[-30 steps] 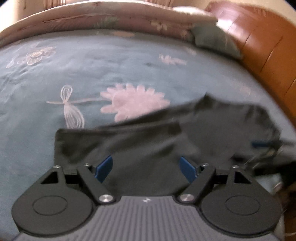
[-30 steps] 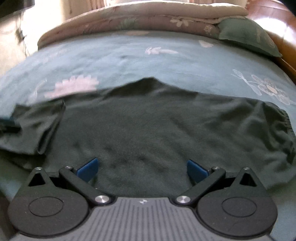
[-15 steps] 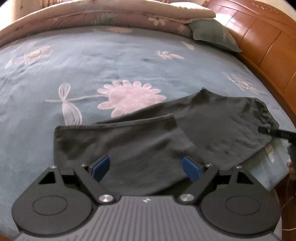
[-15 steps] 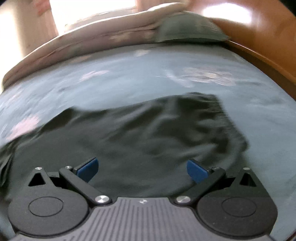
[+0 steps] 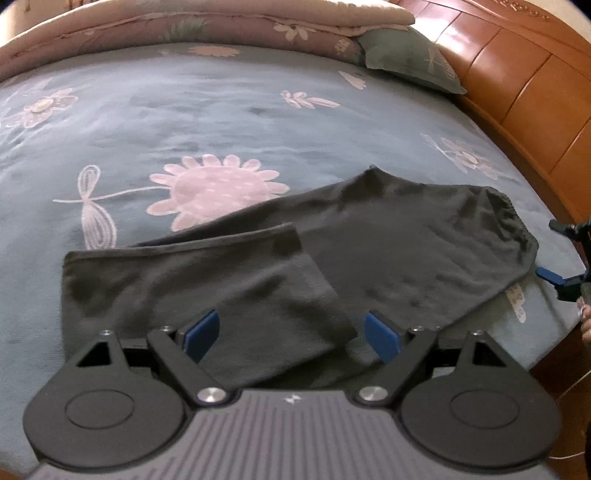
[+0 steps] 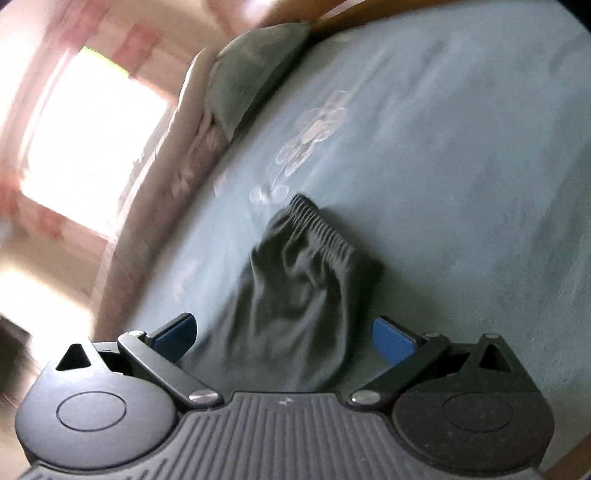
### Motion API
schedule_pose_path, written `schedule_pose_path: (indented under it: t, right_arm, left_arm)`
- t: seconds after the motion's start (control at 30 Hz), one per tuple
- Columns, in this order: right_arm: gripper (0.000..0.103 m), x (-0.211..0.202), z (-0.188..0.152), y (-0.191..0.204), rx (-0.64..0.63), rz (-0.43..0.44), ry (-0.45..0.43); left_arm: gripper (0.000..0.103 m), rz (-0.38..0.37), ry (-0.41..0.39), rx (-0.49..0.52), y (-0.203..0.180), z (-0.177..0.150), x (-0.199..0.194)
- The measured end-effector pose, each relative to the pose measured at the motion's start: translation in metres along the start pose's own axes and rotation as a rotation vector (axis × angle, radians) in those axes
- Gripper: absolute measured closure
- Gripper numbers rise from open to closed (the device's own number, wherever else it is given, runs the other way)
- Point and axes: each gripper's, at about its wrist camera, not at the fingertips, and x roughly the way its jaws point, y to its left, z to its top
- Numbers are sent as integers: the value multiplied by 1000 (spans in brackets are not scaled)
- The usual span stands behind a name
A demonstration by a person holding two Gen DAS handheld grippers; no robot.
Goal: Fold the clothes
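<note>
Heads up, your dark grey soft-knit trousers point(image 5: 388, 251) are lying flat near the front edge of the bed, on the blue-grey bedspread with pink flower print point(image 5: 184, 110), one leg end already doubled back over the rest on the left side, elastic waistband point(image 6: 325, 225) over on the right. Biggest risk imo: the fabric sits v close to the mattress edge, so if you drag instead of lift, the whole thing could slide off toward you, and the folded-over leg flap point(image 5: 207, 280) will prob skew or flop open bc nothing's pinning it. Also the right wrist view is smeared w/ blur, so that hand looks to be swinging fast; grab the waistband like that and you'd likely bunch it or catch the bedspread too. Pose-wise: your left gripper point(image 5: 291, 332) hovers low over the folded leg, pointing across the bed toward the rolled floral quilt point(image 5: 221, 26) and green pillow point(image 5: 406, 59), jaws spread wide, nothing in them. Your right gripper point(image 6: 284, 338) is rolled hard to one side, aimed at the waistband end, jaws also wide apart and empty, cloth passing under the gap. In the left view it peeks in at the far right, just beside the waistband corner.
</note>
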Motion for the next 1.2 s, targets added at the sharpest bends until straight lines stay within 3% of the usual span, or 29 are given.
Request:
schedule_pose_path:
  t: [0.5,0.63,0.77,0.9,0.97,1.03,1.2]
  right_arm:
    - [0,31,36,-36,201,126,9]
    - [0,32,41,-36,202,135,12]
    - [0,14,37,-31,227,79,-24]
    - [0,-12,32,-12,181,78,-91]
    - [0,-15,33,1,147,119,-101]
    - [0,-8,36,14,107,158,-88]
    - [0,47,55,34,21,109,-57]
  left_arm:
    - [17,-3,50,0,-14,1,10]
    - [17,-8,53,5,-17,1,10]
    - [17,-6,42,9,-17,3,5]
    - [17,8,36,3,-14,7,2]
    - [17,11,34,5,-14,9,3]
    - [17,7,34,8,-16,10,4]
    - [17,-3,46,27,-24,11,8]
